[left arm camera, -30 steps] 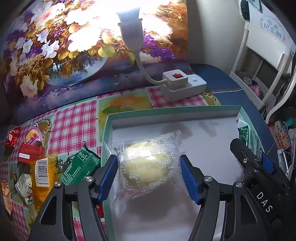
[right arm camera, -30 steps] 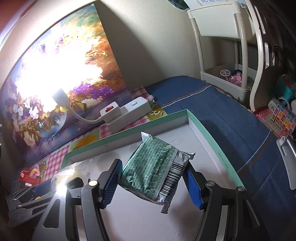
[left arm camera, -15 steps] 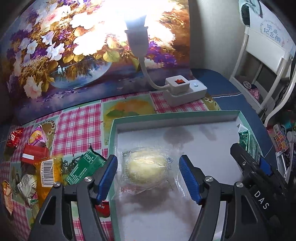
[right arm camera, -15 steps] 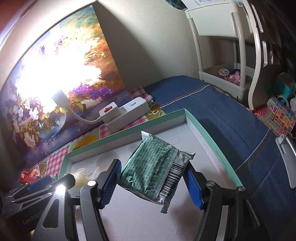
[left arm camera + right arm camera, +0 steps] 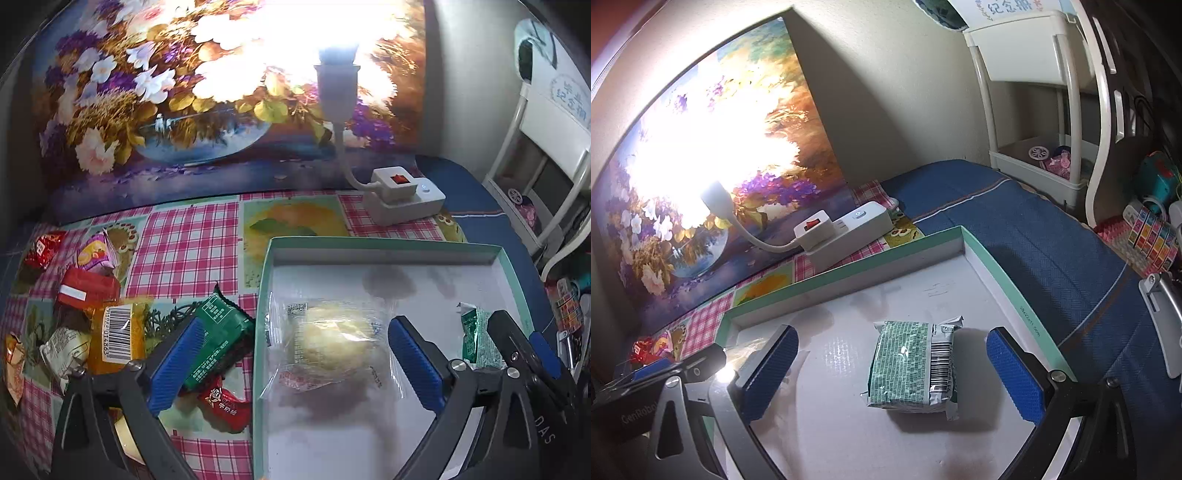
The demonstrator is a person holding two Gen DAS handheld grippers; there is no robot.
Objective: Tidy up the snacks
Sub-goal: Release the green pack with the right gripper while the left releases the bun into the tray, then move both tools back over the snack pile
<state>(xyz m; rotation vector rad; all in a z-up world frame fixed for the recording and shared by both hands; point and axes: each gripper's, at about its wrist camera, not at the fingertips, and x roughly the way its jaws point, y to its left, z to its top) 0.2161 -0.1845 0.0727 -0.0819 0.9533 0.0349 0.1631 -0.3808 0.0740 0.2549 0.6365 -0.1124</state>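
Both claws, just opened wide, straddle loose packets: left claw (image 5: pixel 291 363) the clear bun packet (image 5: pixel 332 343), right claw (image 5: pixel 894 373) the green packet (image 5: pixel 912 367).

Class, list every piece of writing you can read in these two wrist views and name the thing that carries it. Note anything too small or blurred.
"DAS" on the right gripper body.
"GenRobo", cut off, on the left gripper body.
"014863", partly legible, beside the barcode on the orange packet.
Chinese characters on the white sign: blurred.
Print on the green packet, clear bun wrapper and red packet: too small.
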